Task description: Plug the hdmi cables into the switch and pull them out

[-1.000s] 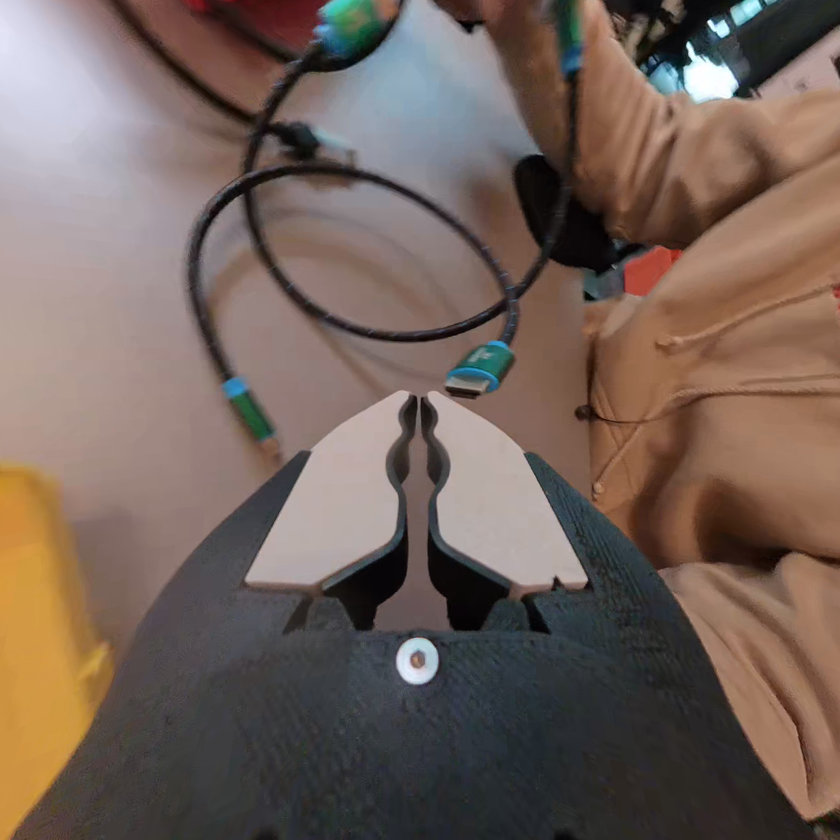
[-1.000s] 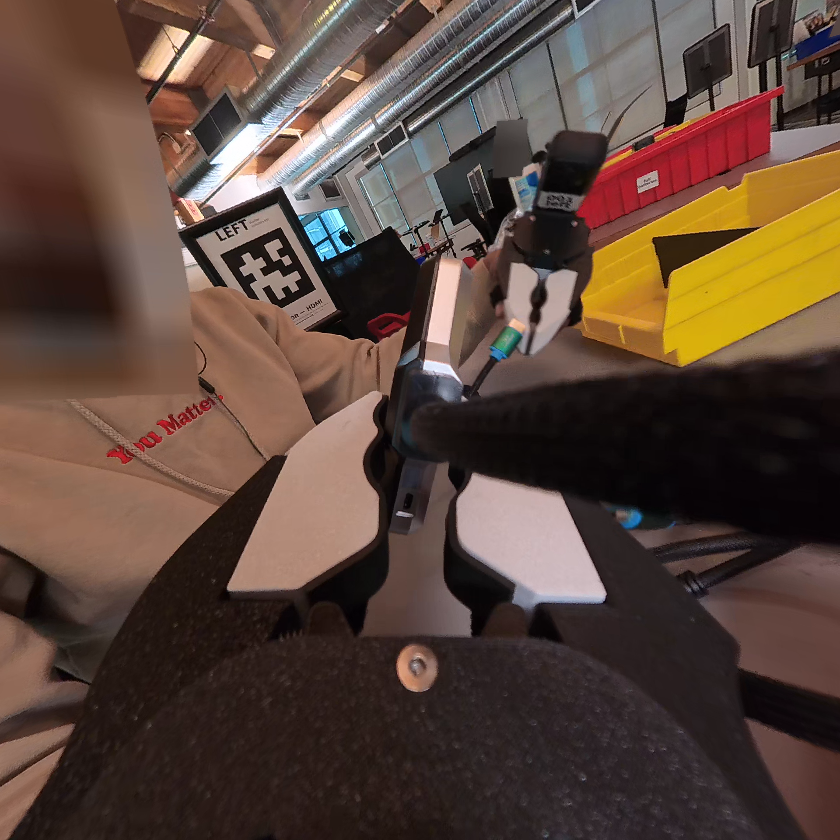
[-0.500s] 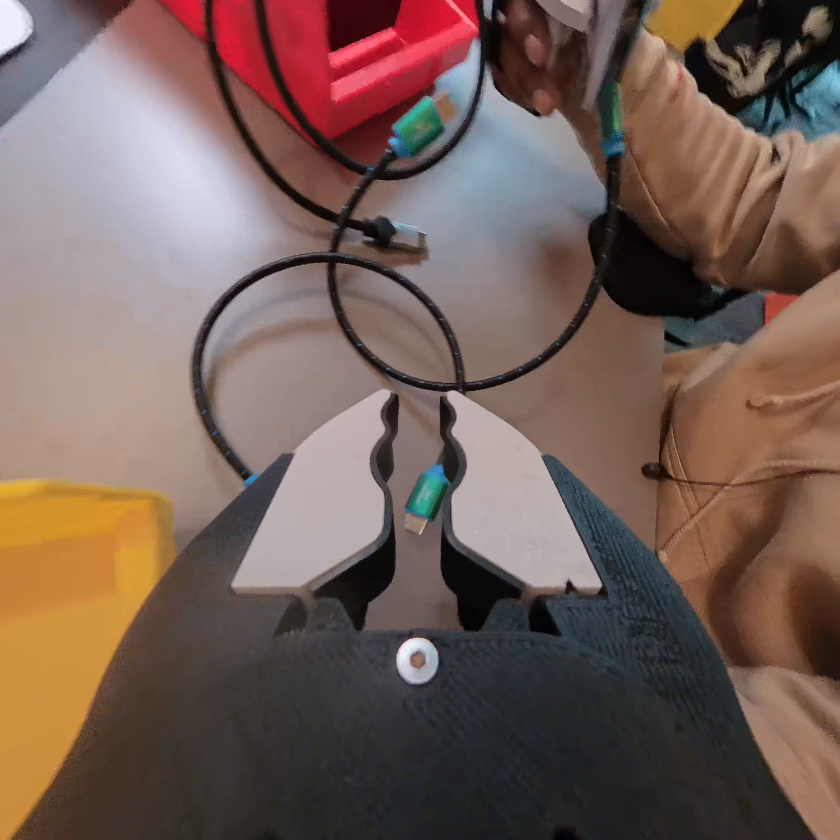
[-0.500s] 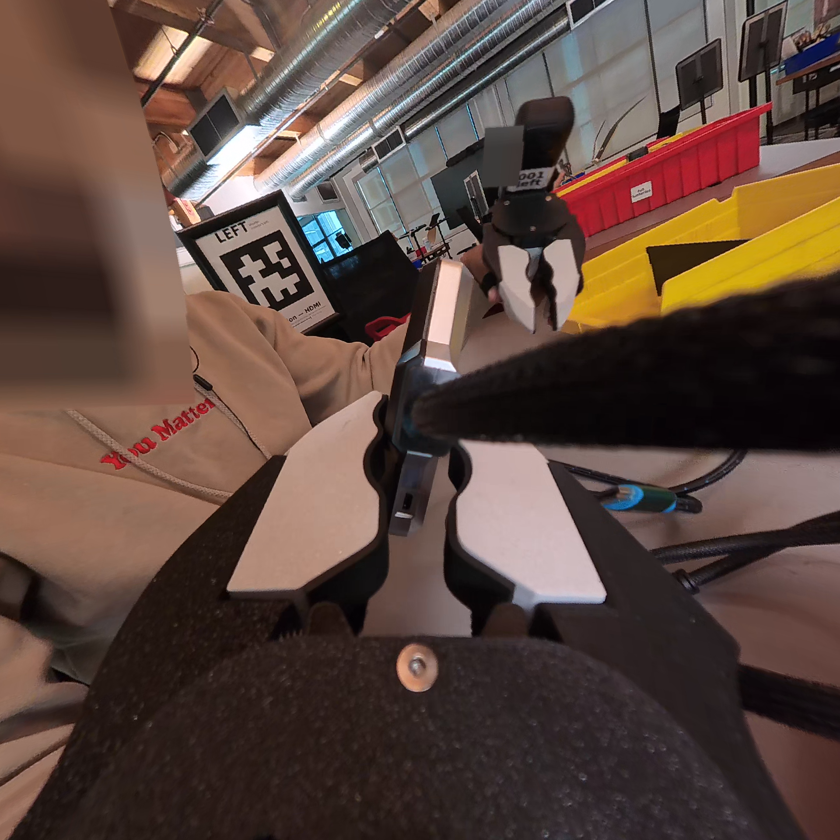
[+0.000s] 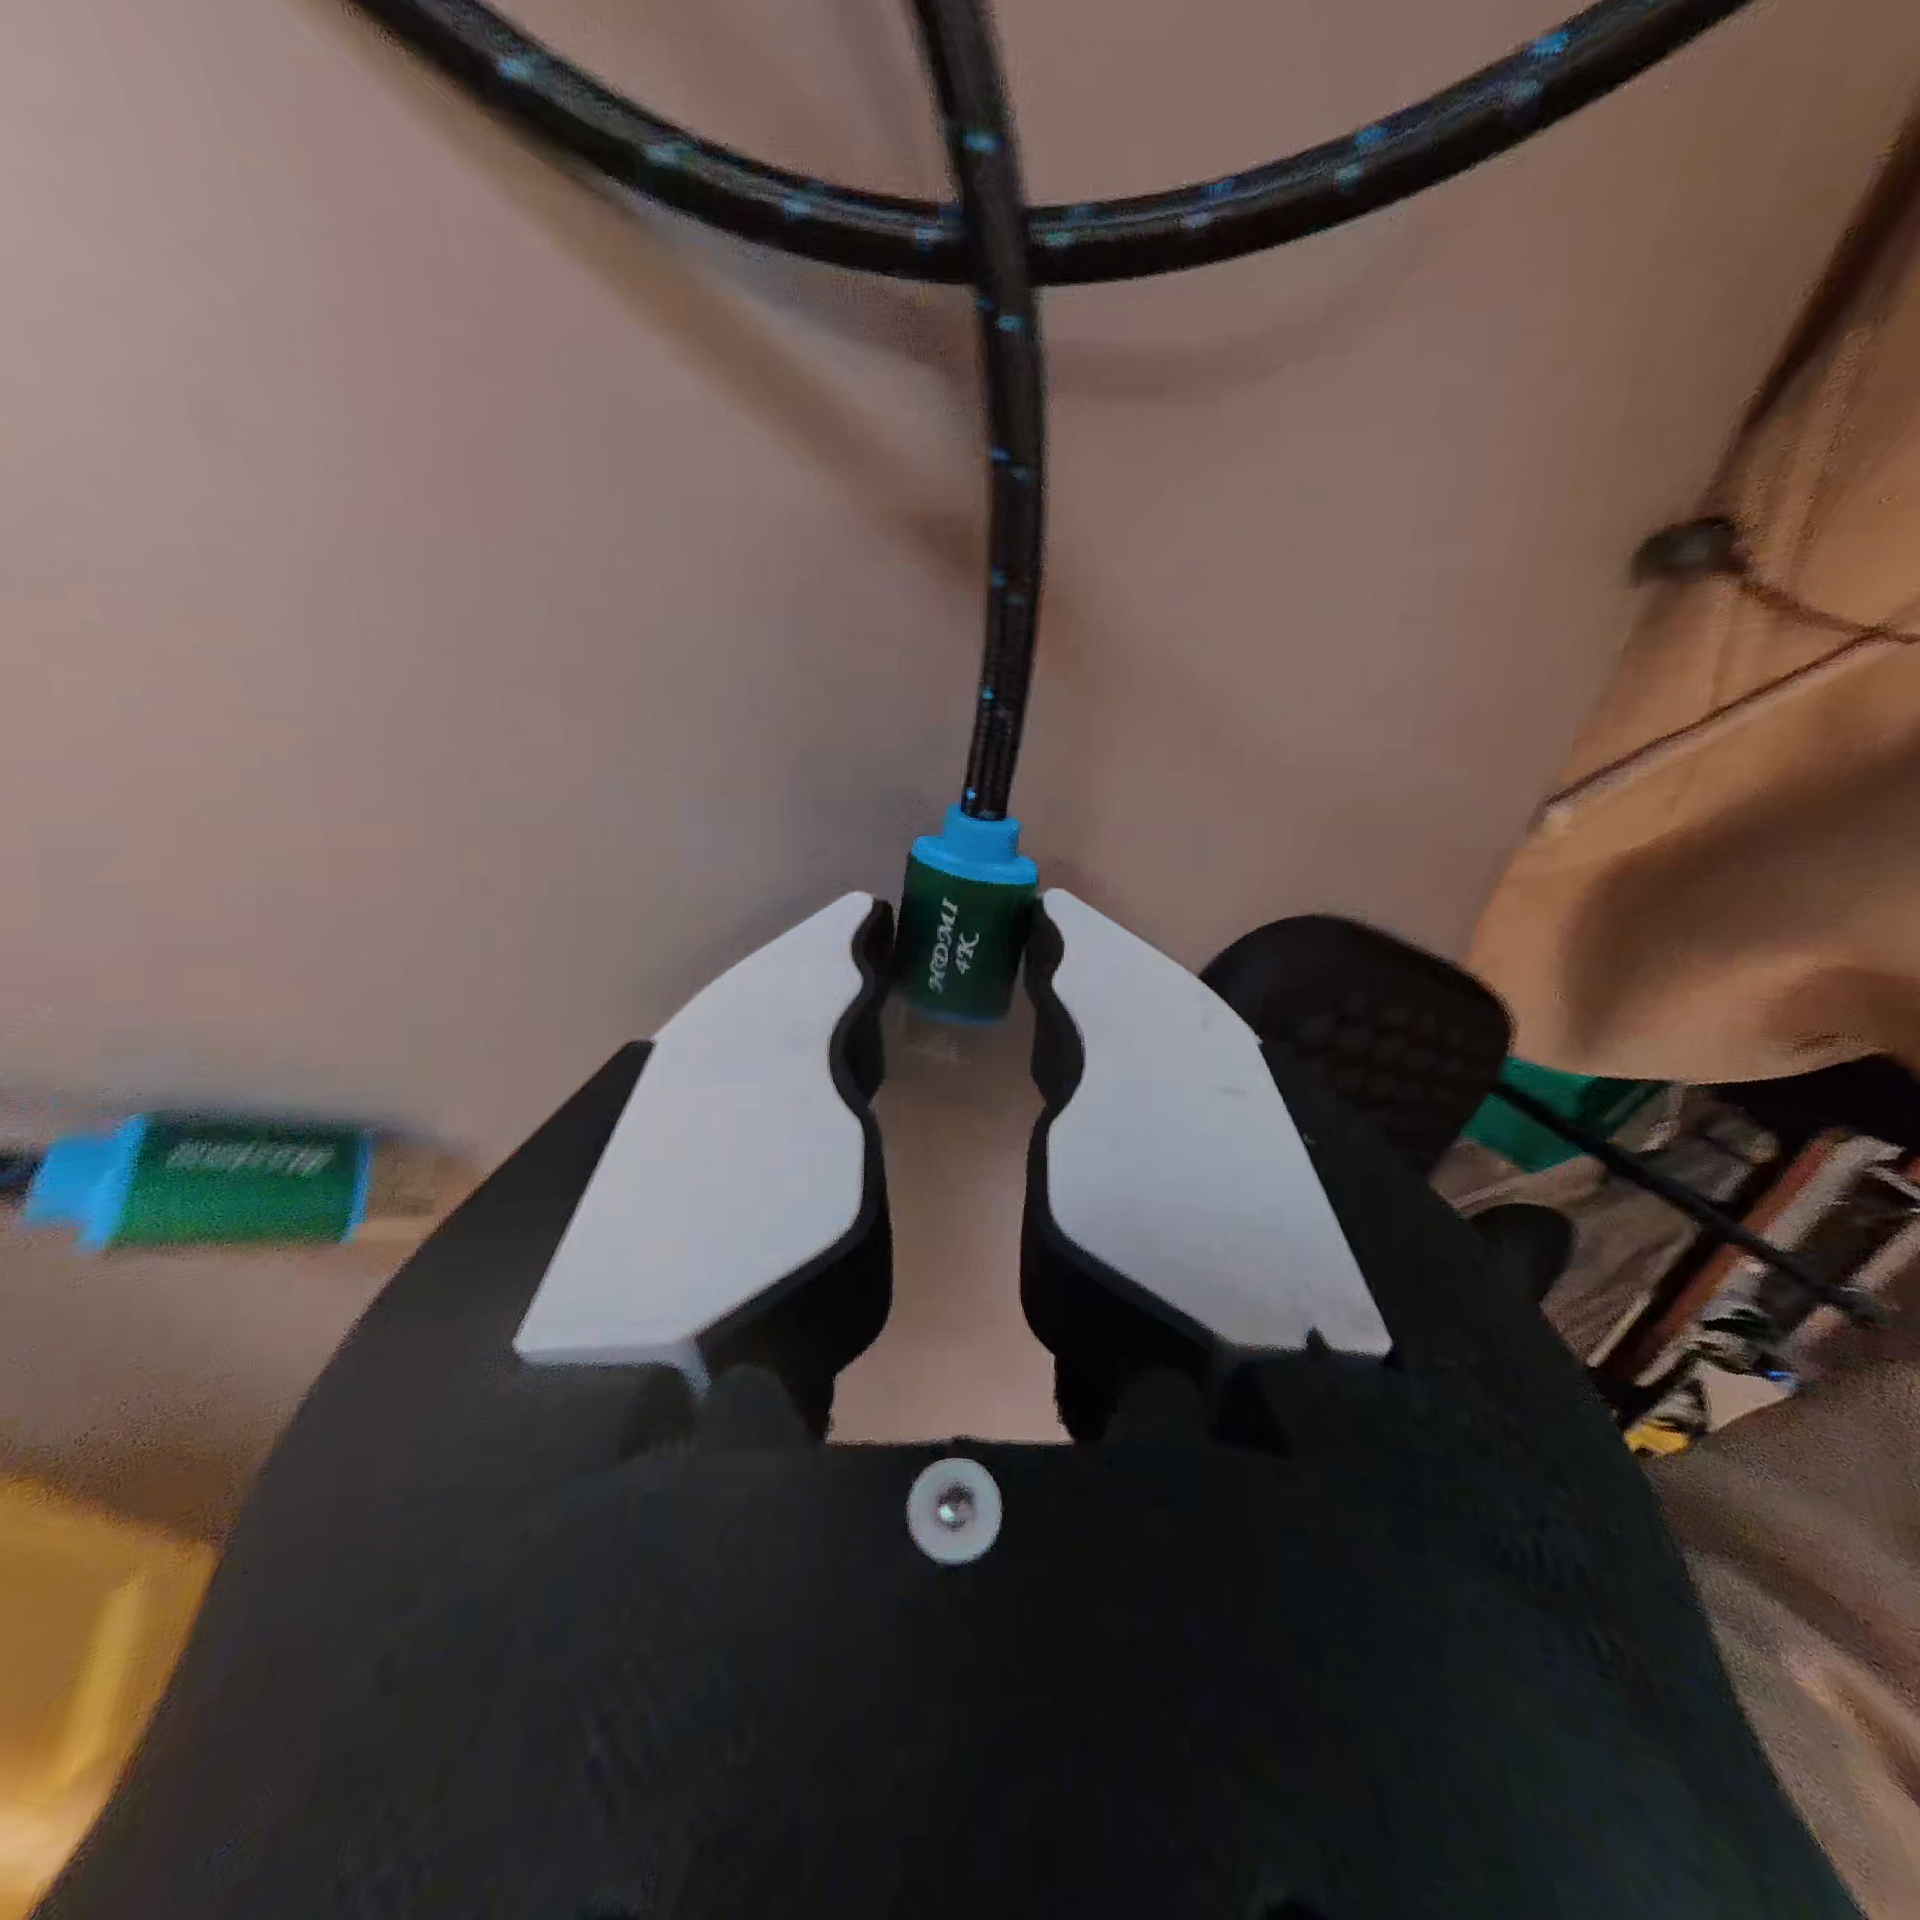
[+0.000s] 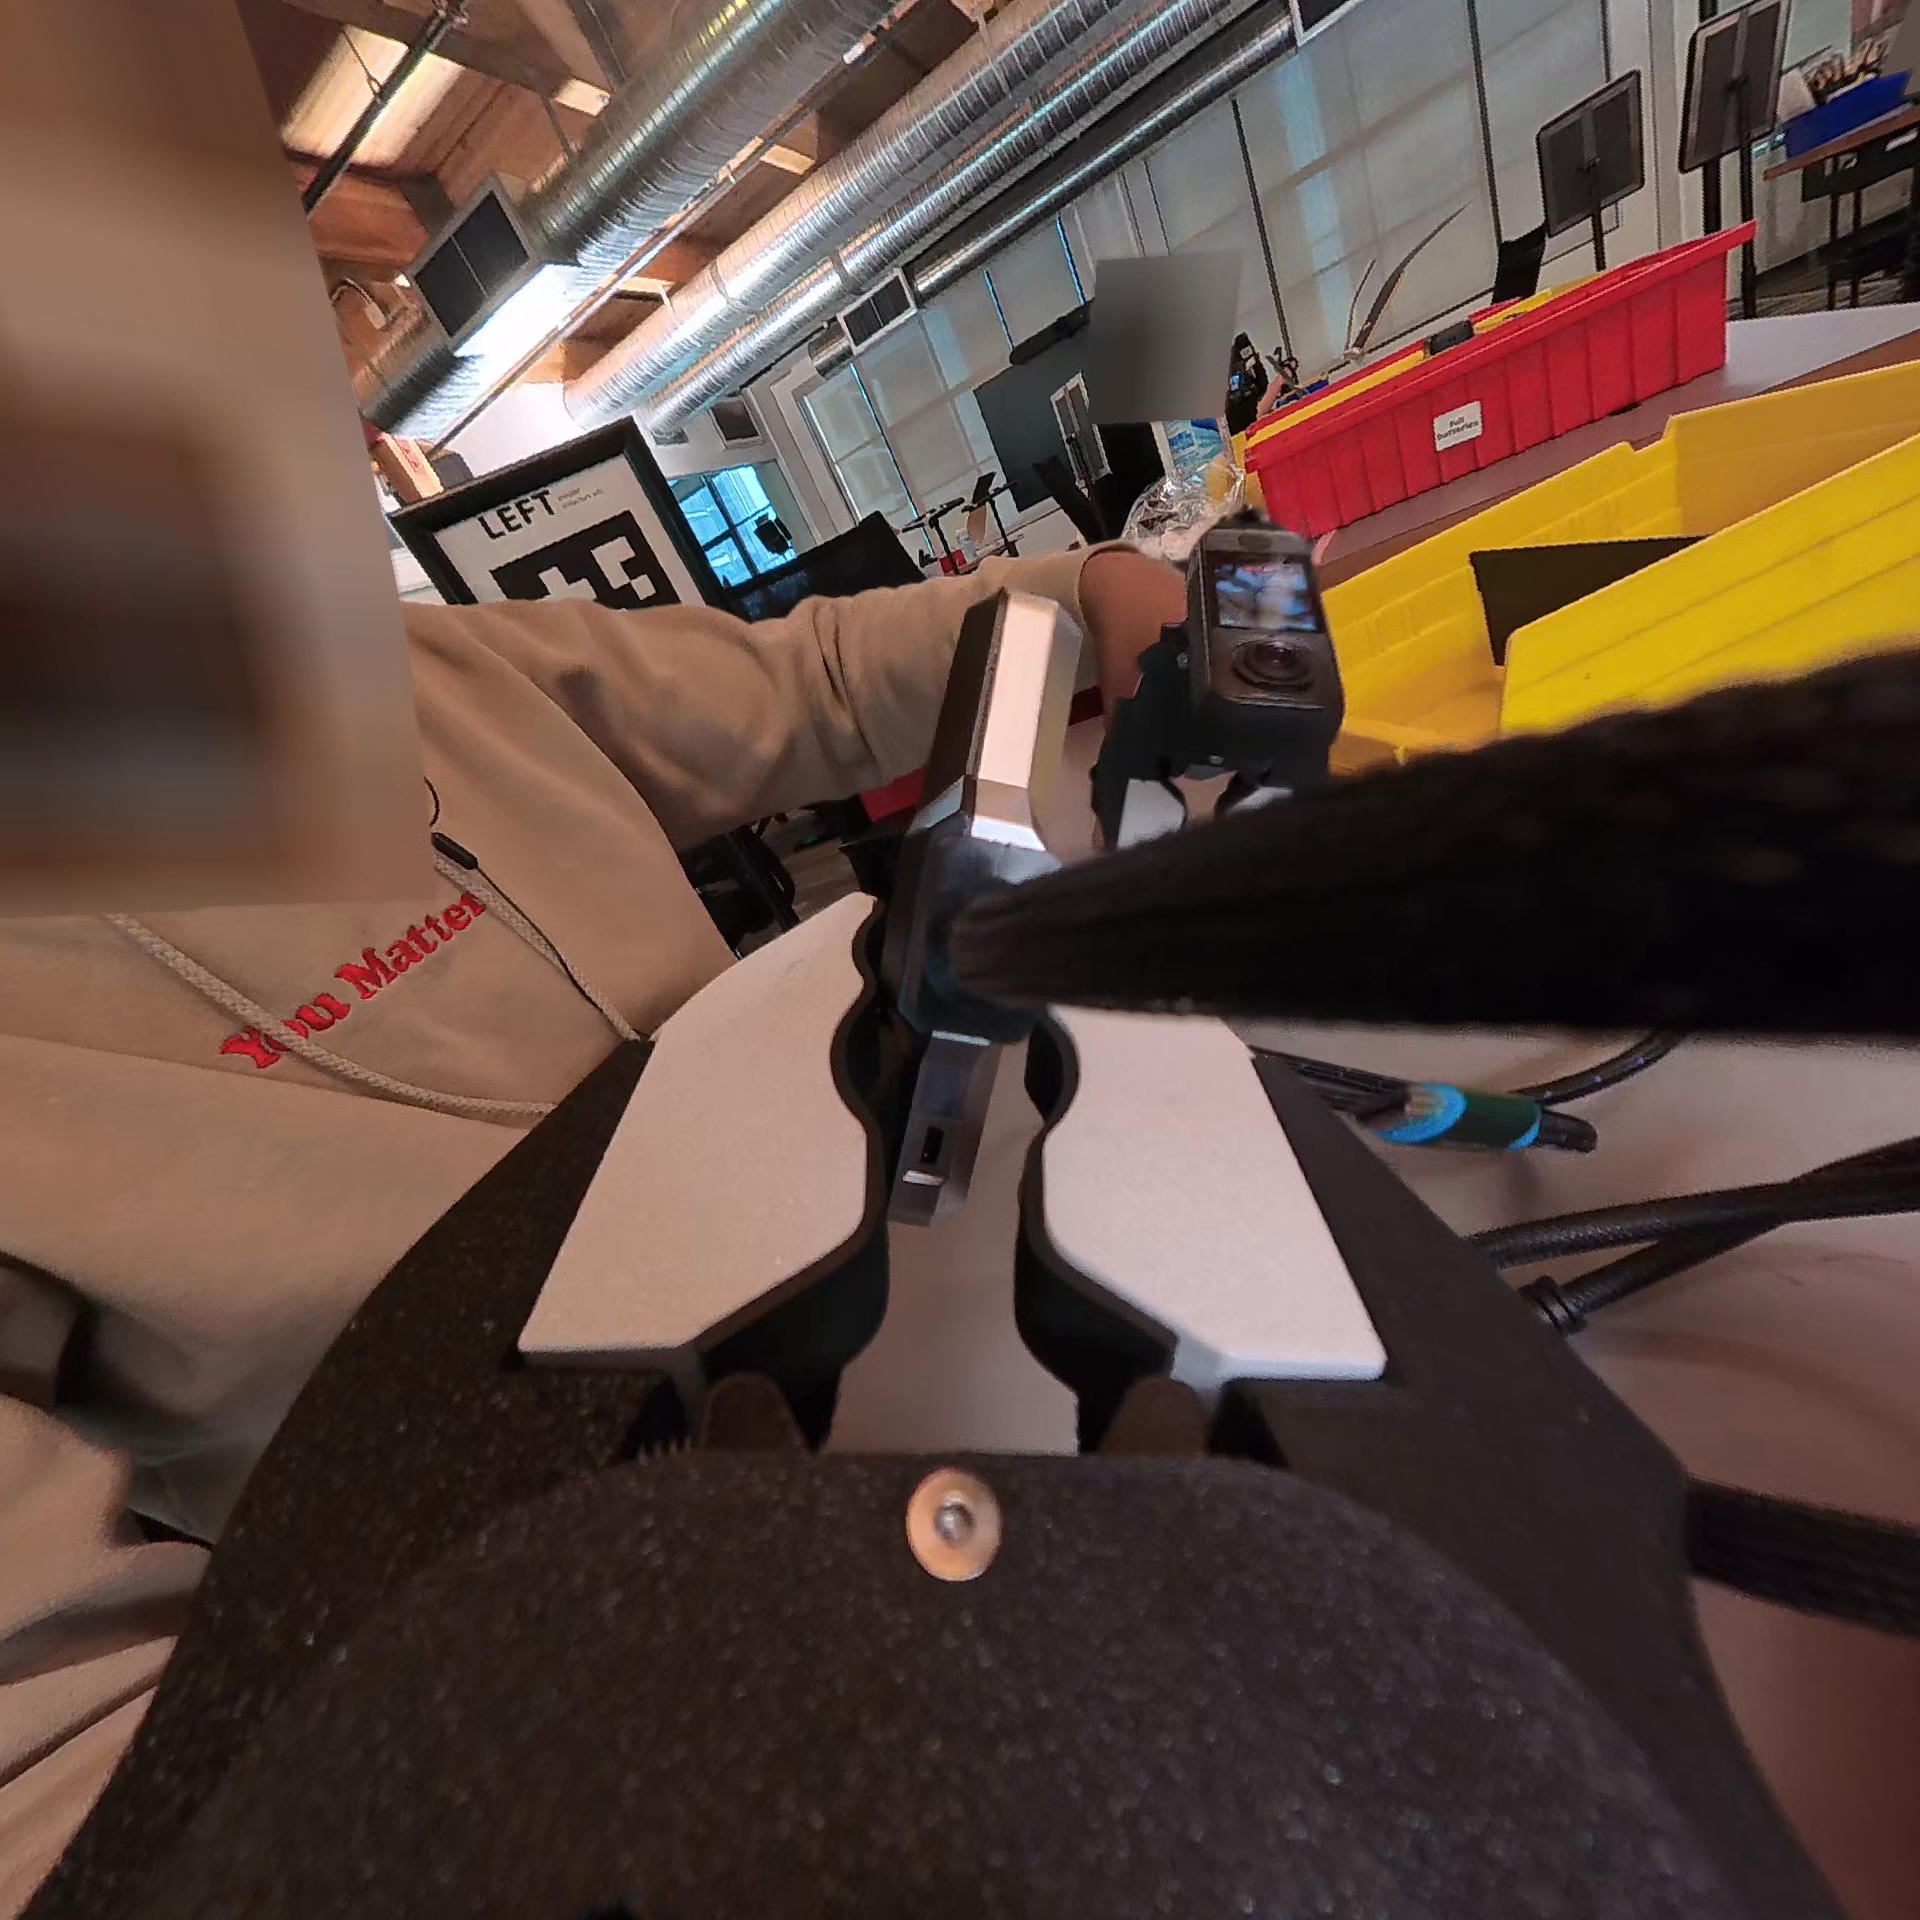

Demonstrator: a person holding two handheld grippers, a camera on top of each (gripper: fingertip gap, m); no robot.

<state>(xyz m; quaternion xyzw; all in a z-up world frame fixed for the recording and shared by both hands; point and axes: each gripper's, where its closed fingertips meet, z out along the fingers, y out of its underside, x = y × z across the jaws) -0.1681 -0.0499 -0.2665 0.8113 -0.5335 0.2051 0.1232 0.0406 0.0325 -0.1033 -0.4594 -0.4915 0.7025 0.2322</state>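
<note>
In the left wrist view my left gripper [image 5: 961, 940] has its fingertips pressed on both sides of a green HDMI plug [image 5: 961, 956] with a blue collar, low over the tan table [image 5: 416, 571]. The plug's black braided cable [image 5: 1003, 520] runs away from me. My right gripper [image 6: 956, 971] is shut on the silver and black switch [image 6: 1023, 707], held on edge above the table. A thick black braided cable [image 6: 1455, 862] is plugged into the switch's side and runs off right. The left gripper [image 6: 1195, 790] shows behind the switch, its fingertips hidden by that cable.
A second green plug [image 5: 208, 1179] lies left of my left gripper, and a yellow bin [image 5: 73, 1621] sits at lower left. A person's tan sleeve [image 6: 727, 707] crosses behind the switch. A loose plug [image 6: 1465, 1117], yellow bins [image 6: 1662, 582] and a red bin [image 6: 1507, 416] stand to the right. Spacing between my two grippers at the tips: around 30 centimetres.
My left gripper has dropped to the table, and the green plug that lay deep between its open fingers now sits gripped at the fingertips. My right gripper still holds the switch.
</note>
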